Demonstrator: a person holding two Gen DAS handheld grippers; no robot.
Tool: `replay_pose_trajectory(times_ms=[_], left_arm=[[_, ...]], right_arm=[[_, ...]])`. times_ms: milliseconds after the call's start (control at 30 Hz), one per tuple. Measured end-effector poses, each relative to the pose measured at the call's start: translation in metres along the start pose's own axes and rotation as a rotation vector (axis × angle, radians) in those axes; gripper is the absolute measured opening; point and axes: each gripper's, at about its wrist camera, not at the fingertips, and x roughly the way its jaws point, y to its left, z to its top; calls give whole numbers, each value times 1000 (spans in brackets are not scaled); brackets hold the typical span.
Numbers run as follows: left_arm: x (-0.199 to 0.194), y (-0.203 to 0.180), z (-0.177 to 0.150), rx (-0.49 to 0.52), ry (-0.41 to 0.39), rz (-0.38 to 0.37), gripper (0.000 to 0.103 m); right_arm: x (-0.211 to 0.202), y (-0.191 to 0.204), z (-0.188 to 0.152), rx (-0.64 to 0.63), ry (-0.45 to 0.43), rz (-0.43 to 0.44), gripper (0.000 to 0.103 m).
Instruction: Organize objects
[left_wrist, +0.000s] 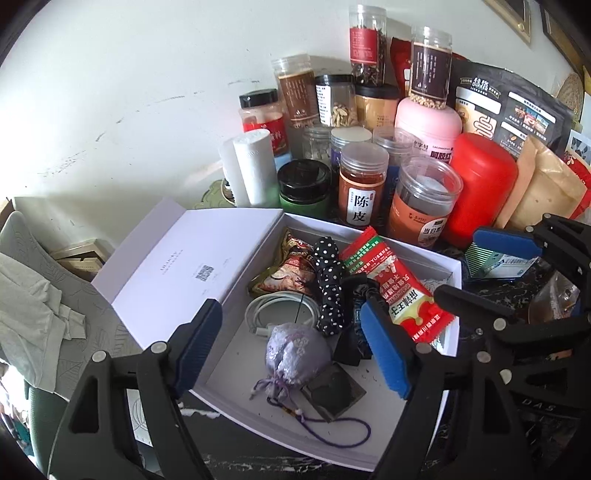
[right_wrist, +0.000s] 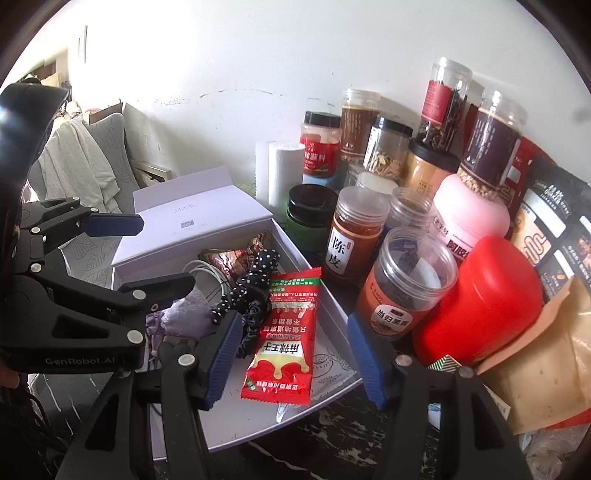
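An open white box (left_wrist: 236, 369) sits on the dark marble top, its lid (left_wrist: 177, 258) folded back to the left. Inside lie a red sauce packet (left_wrist: 399, 291), a purple drawstring pouch (left_wrist: 295, 350), a black polka-dot cloth (left_wrist: 328, 280), a coiled white cable (left_wrist: 273, 310) and a shiny snack bag (left_wrist: 291, 266). My left gripper (left_wrist: 290, 321) hangs open over the pouch, touching nothing. In the right wrist view my right gripper (right_wrist: 293, 321) stands open over the red sauce packet (right_wrist: 284, 332), which lies loose in the box (right_wrist: 332, 365) with its pads clear of it.
Several jars (left_wrist: 362, 184) crowd behind the box against the white wall, along with a red canister (left_wrist: 480, 192), a pink tub (left_wrist: 428, 125), white rolls (left_wrist: 255, 170) and brown bags (left_wrist: 546, 188). A chair draped with grey cloth (left_wrist: 33, 314) stands to the left.
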Motion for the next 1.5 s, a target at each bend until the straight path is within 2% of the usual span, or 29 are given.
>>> replay_pose_trajectory(times_ms=[467, 733, 1200, 1500], left_arm=[[-87, 5, -19, -43, -56, 63, 80], [-140, 1, -37, -76, -114, 103, 80], [-213, -21, -94, -120, -148, 160, 80], [-243, -43, -135, -135, -152, 165, 80]], right_arm=[[-73, 22, -1, -36, -83, -10, 60], [-114, 33, -10, -43, -133, -10, 60], [-180, 46, -53, -46, -187, -13, 60], [-207, 55, -86, -50, -205, -7, 60]])
